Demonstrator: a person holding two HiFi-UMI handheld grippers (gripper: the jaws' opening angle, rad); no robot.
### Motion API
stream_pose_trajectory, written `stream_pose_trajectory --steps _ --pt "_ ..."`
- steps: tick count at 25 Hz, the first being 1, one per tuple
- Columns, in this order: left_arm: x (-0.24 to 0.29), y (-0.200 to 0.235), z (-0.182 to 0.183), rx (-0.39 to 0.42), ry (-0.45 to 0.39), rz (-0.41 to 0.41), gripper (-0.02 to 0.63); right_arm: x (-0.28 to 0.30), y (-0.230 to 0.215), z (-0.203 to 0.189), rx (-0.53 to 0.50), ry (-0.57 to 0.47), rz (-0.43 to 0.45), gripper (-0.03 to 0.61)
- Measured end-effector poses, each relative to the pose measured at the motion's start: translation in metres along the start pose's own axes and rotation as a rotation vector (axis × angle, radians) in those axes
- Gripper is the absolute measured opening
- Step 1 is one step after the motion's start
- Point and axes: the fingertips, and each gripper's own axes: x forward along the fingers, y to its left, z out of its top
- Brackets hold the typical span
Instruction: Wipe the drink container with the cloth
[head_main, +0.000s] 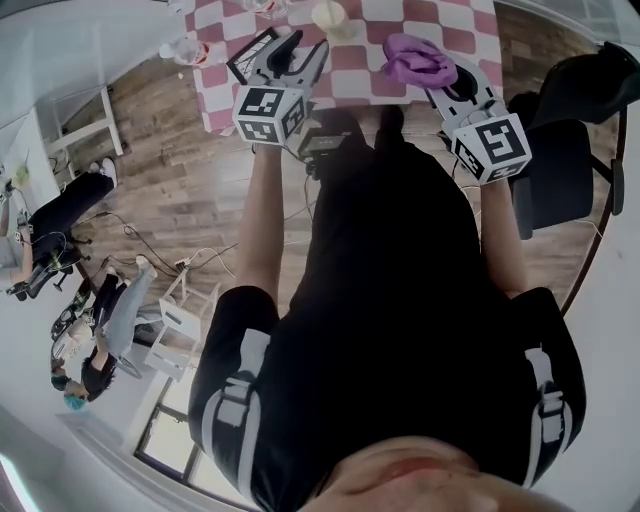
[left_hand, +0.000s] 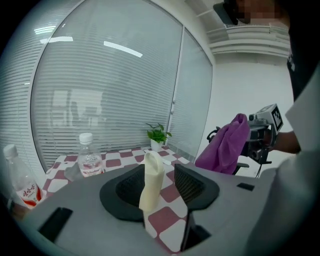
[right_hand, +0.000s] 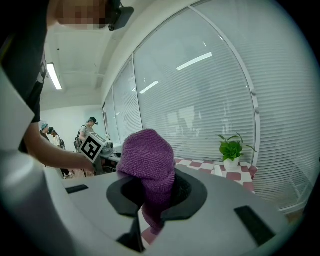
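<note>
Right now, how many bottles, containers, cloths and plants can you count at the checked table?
Bottles: 2
Container: 1
Cloth: 1
Plant: 1
Total: 5

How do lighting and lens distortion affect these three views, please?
Head view: heavy fisheye curves the floor and squeezes the red-and-white checked tablecloth against the top edge. Left gripper view: the window blinds are bright, with ceiling-light reflections across them; the cream drink container is sharp. Right gripper view: the purple fluffy cloth is crisp, the distant people small and soft.
</note>
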Motion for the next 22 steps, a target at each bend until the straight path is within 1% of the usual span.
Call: stream_pose_trajectory --steps 2,4,8,14,22 --pt "0.010 0.003 -0.004 0.024 0.024 0.002 0.217 0.001 0.001 0.000 -0.002 0.008 -0.003 0.071" --pt "0.019 0.005 -0.007 0.023 0.038 -0.001 0.245 0.002 0.002 0.000 -0.009 0.015 -0.004 0.071" --pt "0.033 0.009 -0.012 0.002 0.050 -0.017 0.260 0.006 0.002 0.001 -0.015 0.024 -0.006 0.071" --pt "0.051 0.014 -0.018 0.028 0.076 -0.012 0.282 0.007 0.002 -0.001 -0.026 0.036 -0.019 0.071" --pt "0.066 0.018 -0.021 0.033 0.089 -0.002 0.284 0.005 0.004 -0.004 -0.033 0.044 -0.011 0.071"
